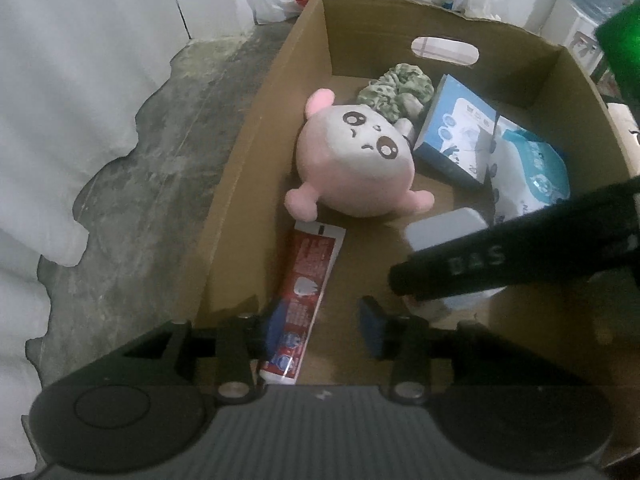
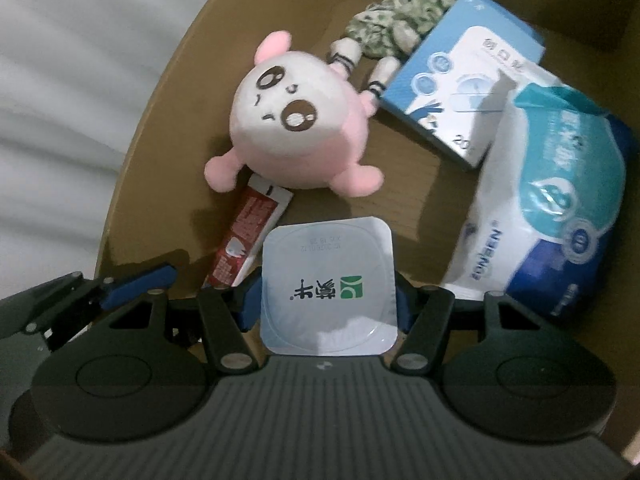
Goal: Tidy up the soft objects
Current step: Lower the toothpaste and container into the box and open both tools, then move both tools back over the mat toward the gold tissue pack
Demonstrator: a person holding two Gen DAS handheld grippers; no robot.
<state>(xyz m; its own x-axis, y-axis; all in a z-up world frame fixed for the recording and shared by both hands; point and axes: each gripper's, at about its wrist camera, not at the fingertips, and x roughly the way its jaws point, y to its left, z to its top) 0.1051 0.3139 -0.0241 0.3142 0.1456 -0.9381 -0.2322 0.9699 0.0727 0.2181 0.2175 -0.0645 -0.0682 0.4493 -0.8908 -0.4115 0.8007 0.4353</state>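
Inside the cardboard box (image 1: 400, 20), which stands on a grey concrete floor (image 1: 160, 160) beside white cloth (image 1: 60, 80), the contents run as follows. A round pink plush toy (image 1: 356, 160) with a white face lies toward the left wall, face up. Behind it, near the far wall with the handle cut-out, sits a green patterned cloth doll (image 1: 396, 88) whose pale legs reach down to the plush toy's head. To the right, a blue and white carton (image 1: 456, 136) leans against a white and teal pack of wipes (image 1: 528, 176), the two touching. A red toothpaste tube (image 1: 308, 292) lies flat on the box floor along the left wall, its crimped end just under the plush toy's foot. The left gripper (image 1: 320, 328) hangs over this tube with its blue fingers (image 1: 372, 332) partly apart; the left pad sits right at the tube's side while the right one stands clear of it, so nothing is clamped. The right gripper (image 2: 326, 304) holds a white sealed yogurt cup (image 2: 328, 284), lid toward the camera, pinched by its sides between the blue pads, just above the box floor between the tube and the wipes. In the left wrist view the same cup (image 1: 444, 232) shows behind the right gripper's black finger.
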